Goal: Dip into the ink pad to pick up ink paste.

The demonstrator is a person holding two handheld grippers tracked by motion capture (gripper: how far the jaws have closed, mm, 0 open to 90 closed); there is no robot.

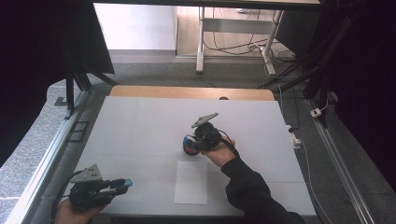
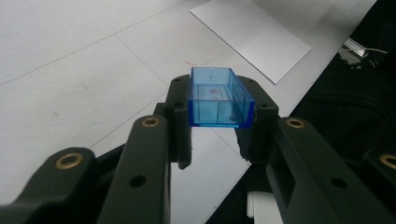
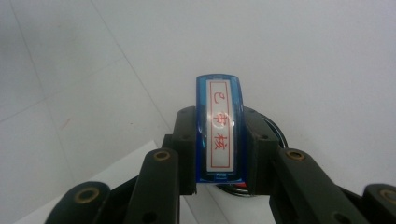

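Observation:
My left gripper (image 1: 122,184) hovers near the table's front left corner, shut on a clear blue rectangular cap (image 2: 219,98), open side up. The cap (image 1: 127,183) shows as a blue tip there. My right gripper (image 1: 190,144) is at mid-table, shut on a blue stamp (image 3: 220,128) whose white face bears red characters in a red frame. Directly under the stamp lies a round dark-rimmed pad (image 3: 276,133) with red inside, also red (image 1: 188,150) from above. I cannot tell whether stamp and pad touch. A white paper sheet (image 1: 191,182) lies just in front of the right gripper.
The white tabletop (image 1: 140,130) ends in a wooden strip (image 1: 187,92) at the far side. A metal rail (image 1: 46,158) runs along the left, with cables and a plug strip (image 1: 295,137) off the right edge. A dark sleeve (image 1: 247,186) crosses the front right.

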